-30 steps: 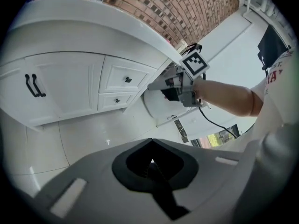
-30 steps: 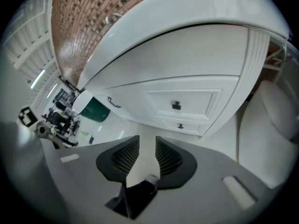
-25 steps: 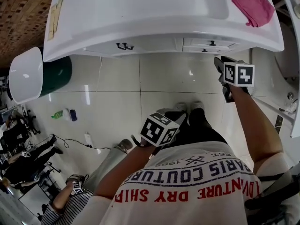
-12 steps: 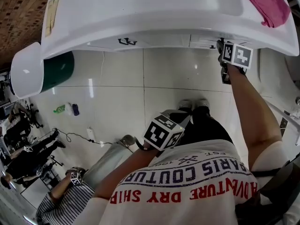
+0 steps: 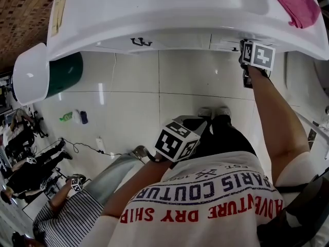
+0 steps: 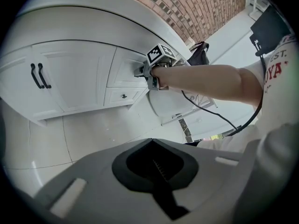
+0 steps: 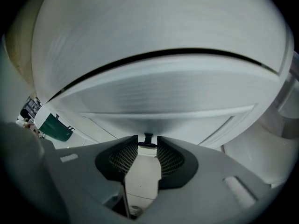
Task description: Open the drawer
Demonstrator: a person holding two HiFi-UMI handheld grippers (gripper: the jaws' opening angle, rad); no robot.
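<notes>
The white vanity has a small top drawer [image 6: 125,69] at its right, under the counter's overhang; only its edge [image 5: 226,46] shows in the head view. My right gripper [image 5: 241,49] is right up against that drawer front [image 7: 163,106]. Its jaws are closing, and the small dark knob [image 7: 148,141] sits between the mesh pads [image 7: 125,158], touching both. In the left gripper view the right gripper [image 6: 142,72] is at the drawer face. My left gripper [image 5: 201,125] hangs low by my waist. It [image 6: 156,164] is shut on nothing and aimed at the floor.
A pink cloth [image 5: 295,4] lies on the counter's right end. Cabinet doors with black handles [image 5: 139,41] stand left of the drawers, and a second drawer [image 6: 122,96] sits below the top one. A white tub [image 5: 28,78] over a green bin [image 5: 64,78] stands at the left. People sit at lower left [image 5: 72,215].
The right gripper has gone from the open floor up to the drawer under the counter's edge, then held there. The left gripper has barely shifted.
</notes>
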